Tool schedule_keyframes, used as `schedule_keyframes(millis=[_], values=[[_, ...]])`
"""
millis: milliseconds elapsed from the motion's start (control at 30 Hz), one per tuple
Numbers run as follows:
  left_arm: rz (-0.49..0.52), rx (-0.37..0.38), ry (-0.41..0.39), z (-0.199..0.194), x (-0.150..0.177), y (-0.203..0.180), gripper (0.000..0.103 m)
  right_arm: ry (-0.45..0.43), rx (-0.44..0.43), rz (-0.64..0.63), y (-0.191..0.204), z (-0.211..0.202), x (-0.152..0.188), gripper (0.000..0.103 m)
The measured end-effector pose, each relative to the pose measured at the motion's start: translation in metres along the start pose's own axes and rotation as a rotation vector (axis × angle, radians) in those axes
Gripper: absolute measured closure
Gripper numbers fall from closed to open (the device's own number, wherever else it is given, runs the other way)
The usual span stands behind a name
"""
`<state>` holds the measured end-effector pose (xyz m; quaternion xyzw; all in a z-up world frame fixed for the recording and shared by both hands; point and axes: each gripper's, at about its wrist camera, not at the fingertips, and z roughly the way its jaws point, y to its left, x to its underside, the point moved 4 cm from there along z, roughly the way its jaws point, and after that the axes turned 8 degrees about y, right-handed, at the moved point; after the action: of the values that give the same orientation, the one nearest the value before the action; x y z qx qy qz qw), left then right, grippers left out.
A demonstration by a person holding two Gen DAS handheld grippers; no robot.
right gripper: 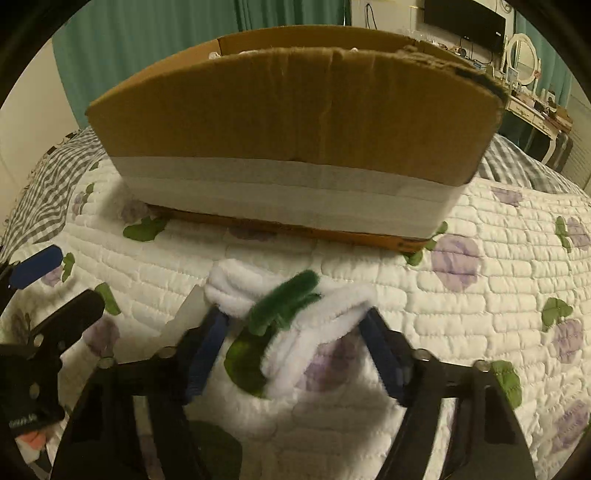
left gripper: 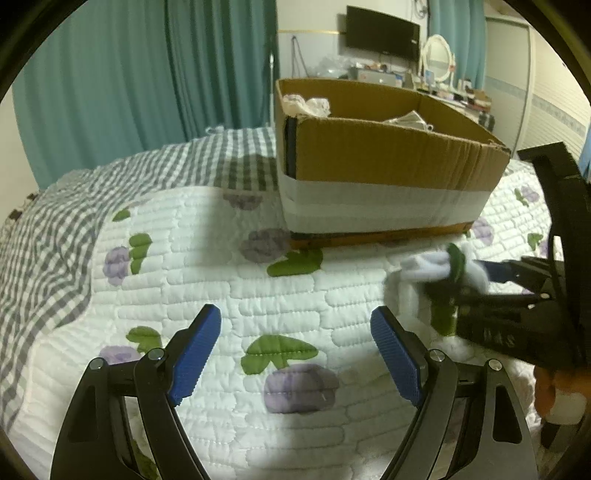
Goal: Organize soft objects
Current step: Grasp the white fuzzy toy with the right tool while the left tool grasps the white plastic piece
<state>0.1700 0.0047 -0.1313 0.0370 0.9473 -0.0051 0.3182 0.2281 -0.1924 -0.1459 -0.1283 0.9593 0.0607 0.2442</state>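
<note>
A white fuzzy soft object with a green fuzzy part [right gripper: 288,306] lies on the quilt in front of an open cardboard box [right gripper: 295,122]. My right gripper [right gripper: 295,317] has its blue fingers on either side of the object; the jaws stand fairly wide and the frame is blurred. The object [left gripper: 439,266] and my right gripper [left gripper: 472,273] also show at the right of the left wrist view. My left gripper [left gripper: 295,328] is open and empty above the quilt, in front of the box [left gripper: 388,155]. The box holds pale soft items [left gripper: 310,105].
A white quilt with purple flowers and green leaves [left gripper: 288,369] covers the bed, with a grey checked blanket [left gripper: 48,229] at left. Teal curtains [left gripper: 129,74] hang behind. A dresser with a mirror [left gripper: 439,59] and a TV [left gripper: 382,33] stand at back right.
</note>
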Motion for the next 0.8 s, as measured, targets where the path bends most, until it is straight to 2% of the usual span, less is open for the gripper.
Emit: schedule_keyframes(millis=[33, 167, 400, 600, 733, 767, 800], values=[[0.0, 0.0, 0.001, 0.0, 0.0, 0.0, 0.019, 0.002, 0.012, 0.003, -0.001, 0.001, 0.0, 0.053], [-0.001, 0.018, 0.012, -0.003, 0.003, -0.002, 0.019, -0.031, -0.012, 0.029, -0.008, -0.011, 0.004, 0.064], [0.013, 0.086, 0.021, -0.016, 0.009, -0.029, 0.019, -0.111, -0.002, 0.049, -0.02, -0.05, 0.014, 0.064], [0.017, 0.07, 0.077, -0.001, 0.012, -0.05, 0.021, -0.13, 0.07, 0.099, -0.041, -0.067, 0.018, 0.064], [0.032, 0.071, 0.11, 0.014, 0.011, -0.059, 0.021, -0.115, 0.099, 0.115, -0.044, -0.061, 0.017, 0.064], [0.036, 0.071, 0.116, 0.018, 0.011, -0.06, 0.025, -0.111, 0.102, 0.114, -0.044, -0.059, 0.017, 0.064], [0.036, 0.073, 0.125, 0.023, 0.011, -0.062, 0.039, -0.109, 0.111, 0.106, -0.043, -0.058, 0.017, 0.064]])
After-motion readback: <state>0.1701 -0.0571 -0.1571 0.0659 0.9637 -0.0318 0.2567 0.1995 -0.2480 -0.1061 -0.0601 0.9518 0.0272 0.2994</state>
